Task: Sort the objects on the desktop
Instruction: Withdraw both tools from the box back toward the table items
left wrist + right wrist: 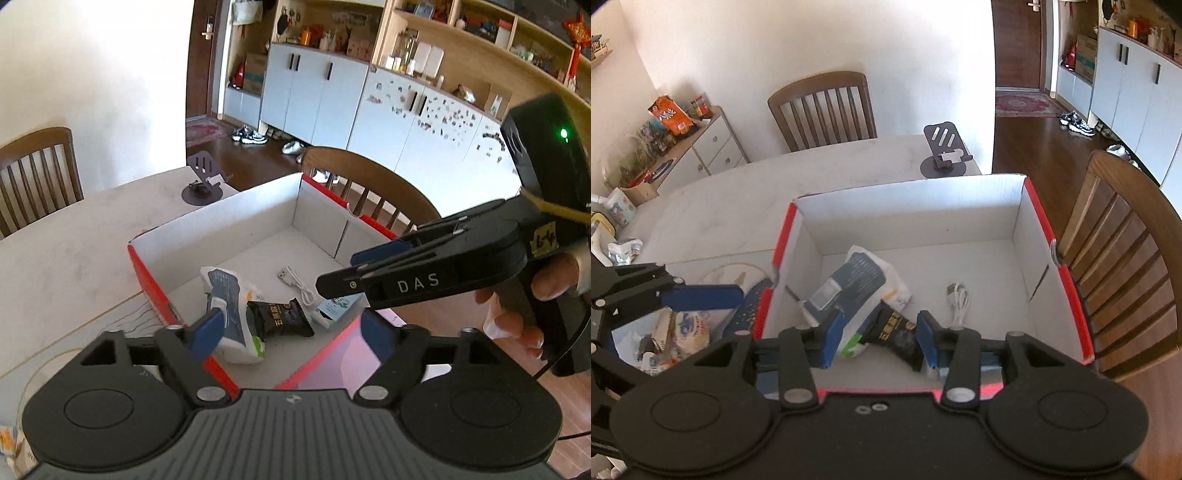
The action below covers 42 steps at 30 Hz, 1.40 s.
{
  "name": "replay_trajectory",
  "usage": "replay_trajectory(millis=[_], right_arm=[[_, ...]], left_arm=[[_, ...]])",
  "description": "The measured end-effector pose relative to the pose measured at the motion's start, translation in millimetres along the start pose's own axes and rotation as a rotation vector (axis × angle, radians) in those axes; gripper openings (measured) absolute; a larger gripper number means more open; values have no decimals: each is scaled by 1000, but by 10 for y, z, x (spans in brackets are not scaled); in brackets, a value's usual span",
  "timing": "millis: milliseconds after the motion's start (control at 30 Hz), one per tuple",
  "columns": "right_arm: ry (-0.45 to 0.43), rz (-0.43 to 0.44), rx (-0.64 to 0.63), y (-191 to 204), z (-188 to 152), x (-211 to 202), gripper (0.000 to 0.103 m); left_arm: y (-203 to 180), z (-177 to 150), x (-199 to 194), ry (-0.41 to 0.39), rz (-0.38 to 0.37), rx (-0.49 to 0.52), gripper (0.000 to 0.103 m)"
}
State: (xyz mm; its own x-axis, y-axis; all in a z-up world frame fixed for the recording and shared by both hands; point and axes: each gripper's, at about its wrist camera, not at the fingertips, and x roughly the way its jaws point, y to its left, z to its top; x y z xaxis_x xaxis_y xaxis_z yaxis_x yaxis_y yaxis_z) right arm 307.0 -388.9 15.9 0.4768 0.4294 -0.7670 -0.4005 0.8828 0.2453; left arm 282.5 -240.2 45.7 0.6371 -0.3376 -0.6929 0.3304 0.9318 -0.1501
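Nearby: phone stand (945, 153), chair (823, 109).

colours in the box

the box (1067, 291) is white inside with red edges. in it: a white and dark-blue pouch (857, 284), a black sachet (897, 332) with gold lettering, a white cable (958, 301). hand-held gripper pads (833, 339) are blue.

In the box (1015, 221), the cable (958, 301) lies right of the pouch (857, 284).
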Motion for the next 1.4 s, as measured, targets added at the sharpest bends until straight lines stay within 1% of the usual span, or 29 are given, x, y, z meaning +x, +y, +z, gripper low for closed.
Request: replay_trajectory(millis=[33,67,267,667,700,733,767,800,867,933,1000,1100,1133,1167,1233,1400], right_arm=[[-7,-2,6,31,-32,-30,51],[-12,-3,11,55,-61,-50,53],[-34,-17,12,273,-184,-149,55],[-70,-42,27,727,-382,-230,56],[-71,-40,28,763,-397,-235,57],[-74,-38,28,809,-412,-237,58],[-76,-34,27,861,-431,-238,63],[-79,-30,26,908,-450,-240,64],[-83,-22,24,1009,-480,-237,67],[-83,-21,23,1106,-510,-219,68],[-86,-13,24,1207,-541,-203,70],[-85,-5,24,1357,-585,-169,72],[-84,0,23,1407,-596,-160,74],[-86,2,19,1464,-611,-153,79],[-94,10,7,1577,-638,-143,83],[-93,29,-15,1863,-681,-63,87]], left_arm=[[5,-30,-48,-6,-3,-4,82],[10,-56,-87,-9,-10,-2,82],[122,-259,-323,-29,-27,-39,83],[405,-610,-767,-38,-17,-34,83],[426,-638,-800,-39,-12,-36,85],[460,-676,-846,-43,-4,-39,87],[493,-716,-890,-48,5,-41,88],[530,-746,-928,-50,9,-44,88],[606,-820,-1002,-48,15,-51,89],[688,-909,-1077,-47,24,-62,92],[763,-984,-1149,-48,30,-68,102],[889,-1104,-1265,-54,56,-80,103],[927,-1134,-1294,-55,59,-83,103],[973,-1170,-1333,-58,63,-89,103],[1088,-1249,-1416,-61,77,-104,103],[1354,-1427,-1586,-63,109,-137,103]])
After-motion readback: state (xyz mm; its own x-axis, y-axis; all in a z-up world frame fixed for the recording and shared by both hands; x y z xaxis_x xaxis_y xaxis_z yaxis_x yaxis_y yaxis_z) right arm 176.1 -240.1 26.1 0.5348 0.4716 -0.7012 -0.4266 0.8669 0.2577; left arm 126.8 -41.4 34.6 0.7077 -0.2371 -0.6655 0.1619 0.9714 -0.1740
